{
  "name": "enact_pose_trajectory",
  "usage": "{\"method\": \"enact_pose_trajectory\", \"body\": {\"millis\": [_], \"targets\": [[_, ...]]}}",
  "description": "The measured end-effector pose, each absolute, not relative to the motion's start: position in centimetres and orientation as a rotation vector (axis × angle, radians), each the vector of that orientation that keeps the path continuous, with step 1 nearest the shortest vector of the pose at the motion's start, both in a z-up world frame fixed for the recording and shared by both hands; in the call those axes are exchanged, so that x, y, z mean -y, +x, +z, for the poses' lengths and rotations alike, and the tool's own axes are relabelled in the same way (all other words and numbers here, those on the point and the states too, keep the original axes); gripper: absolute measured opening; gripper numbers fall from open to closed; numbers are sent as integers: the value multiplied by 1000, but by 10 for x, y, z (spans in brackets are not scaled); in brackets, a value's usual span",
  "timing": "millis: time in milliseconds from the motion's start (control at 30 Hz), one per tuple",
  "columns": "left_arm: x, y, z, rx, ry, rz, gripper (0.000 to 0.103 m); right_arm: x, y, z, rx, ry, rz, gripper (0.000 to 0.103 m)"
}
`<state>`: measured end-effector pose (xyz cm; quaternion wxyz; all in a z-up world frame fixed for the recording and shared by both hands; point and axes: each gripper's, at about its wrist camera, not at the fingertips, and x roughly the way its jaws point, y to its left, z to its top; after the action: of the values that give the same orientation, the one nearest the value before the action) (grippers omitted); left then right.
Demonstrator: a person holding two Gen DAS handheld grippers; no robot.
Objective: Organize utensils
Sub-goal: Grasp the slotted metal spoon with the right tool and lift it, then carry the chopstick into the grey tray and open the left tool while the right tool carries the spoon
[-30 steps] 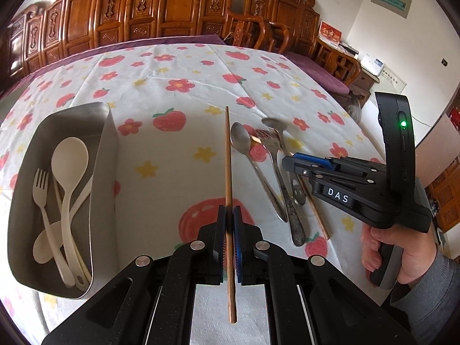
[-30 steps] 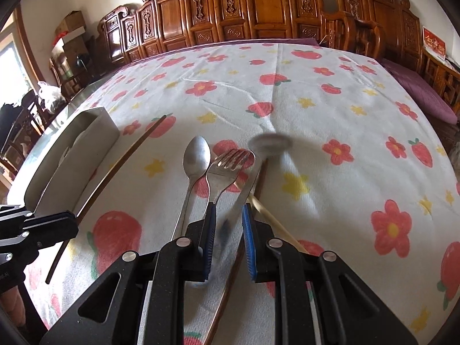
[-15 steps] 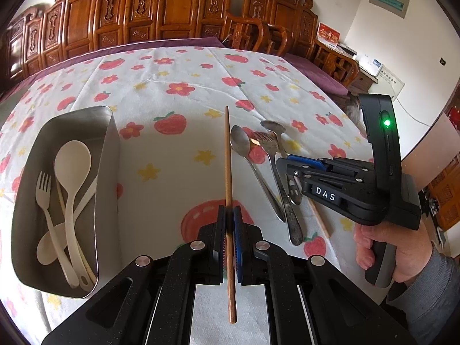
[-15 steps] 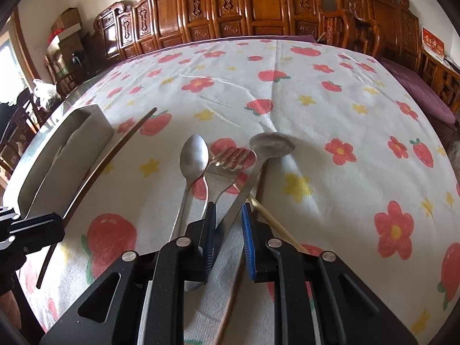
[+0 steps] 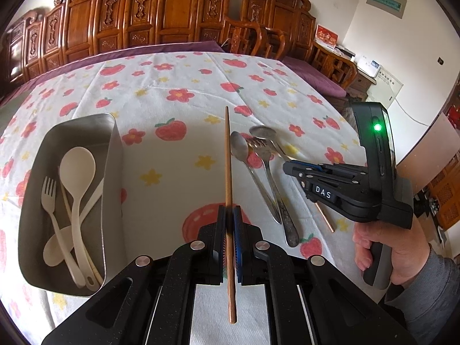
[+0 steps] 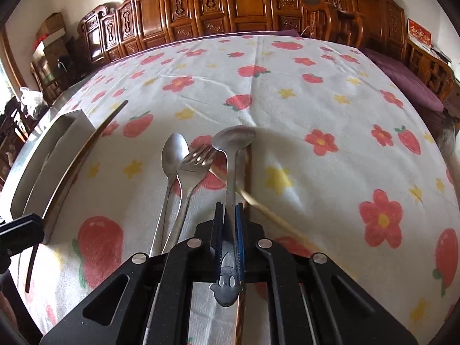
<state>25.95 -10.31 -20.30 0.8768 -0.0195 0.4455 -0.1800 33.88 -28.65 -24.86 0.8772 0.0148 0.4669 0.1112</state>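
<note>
My left gripper (image 5: 229, 210) is shut on a brown wooden chopstick (image 5: 228, 158), held above the cloth and pointing away from me. My right gripper (image 6: 229, 207) has its jaws pressed on the handle of a metal spoon (image 6: 234, 139), whose bowl is raised over the other cutlery. A second metal spoon (image 6: 174, 152) and a metal fork (image 6: 198, 158) lie on the cloth just to its left. More chopsticks (image 6: 258, 204) lie under the held spoon. The steel tray (image 5: 112, 172) at the left holds cream plastic spoons and a fork (image 5: 50, 198).
The table wears a white cloth with strawberries and flowers (image 6: 316, 86). Carved wooden chairs (image 5: 172, 23) line its far edge. A person's hand (image 5: 396, 253) grips the right gripper's handle. The left gripper (image 6: 23, 230) shows at the left edge of the right wrist view.
The right gripper's jaws closed on the metal spoon's handle, and the spoon swung into line with the fingers. The left gripper kept its hold on the chopstick.
</note>
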Motion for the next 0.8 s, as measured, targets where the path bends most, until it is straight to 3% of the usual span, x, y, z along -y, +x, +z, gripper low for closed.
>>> {"method": "enact_pose_trajectory", "body": {"millis": [800], "targets": [[43,264,-166,-869,-23,-251,4,272,297,-197,-807,33,346,9]]}}
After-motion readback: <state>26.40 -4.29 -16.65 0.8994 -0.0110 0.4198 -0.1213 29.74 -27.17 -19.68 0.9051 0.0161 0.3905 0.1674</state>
